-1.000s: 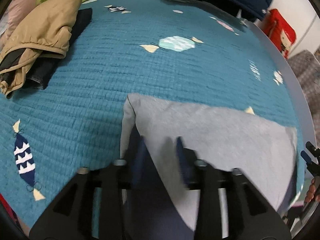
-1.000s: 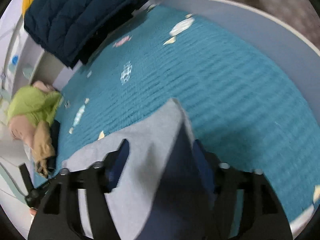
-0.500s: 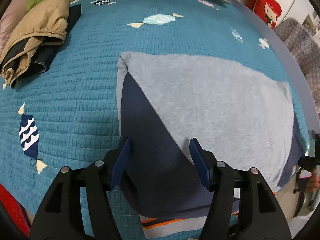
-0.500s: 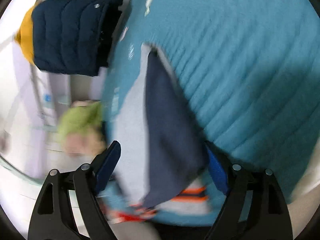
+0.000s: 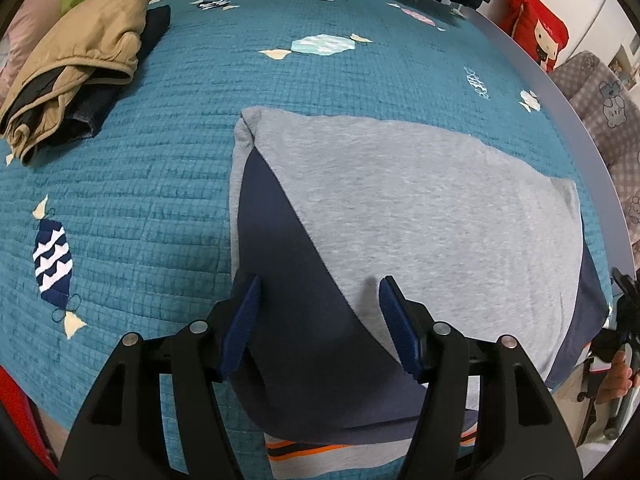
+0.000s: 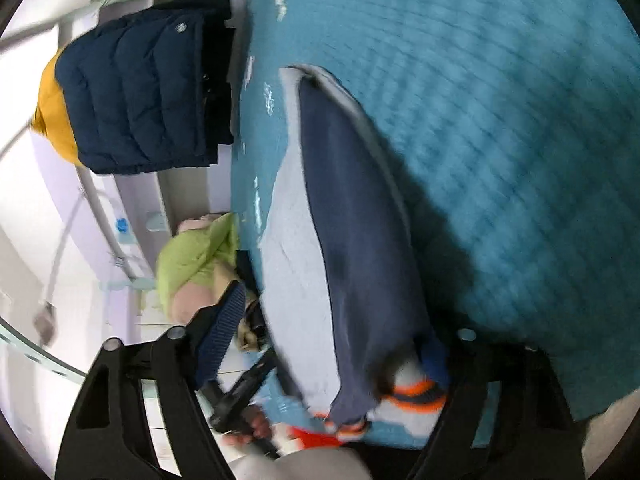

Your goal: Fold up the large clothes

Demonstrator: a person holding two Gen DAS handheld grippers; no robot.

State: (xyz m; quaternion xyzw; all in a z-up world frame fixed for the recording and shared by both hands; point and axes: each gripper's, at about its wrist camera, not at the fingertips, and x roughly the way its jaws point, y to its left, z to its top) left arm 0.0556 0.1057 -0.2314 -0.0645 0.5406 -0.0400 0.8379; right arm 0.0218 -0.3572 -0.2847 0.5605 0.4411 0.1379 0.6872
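On bed quilt, grey-and-navy garment laid folded, near front edge.
Largest first: garment is spread flat; striped hem hangs over bed edge and could be dragged off if snagged. Left claw is held spread above navy panel, nothing pinched, jaws opened further than a second ago. Right claw has just been closing around hem corner; grip cannot be confirmed, blurred.

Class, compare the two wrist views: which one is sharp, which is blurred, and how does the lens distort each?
Left wrist view: sharp; quilt stitching crisp, fisheye bowing the bed edge. Right wrist view: motion-smeared, quilt ribs streaked, grey-and-navy garment soft-edged, scene tilted and curved.
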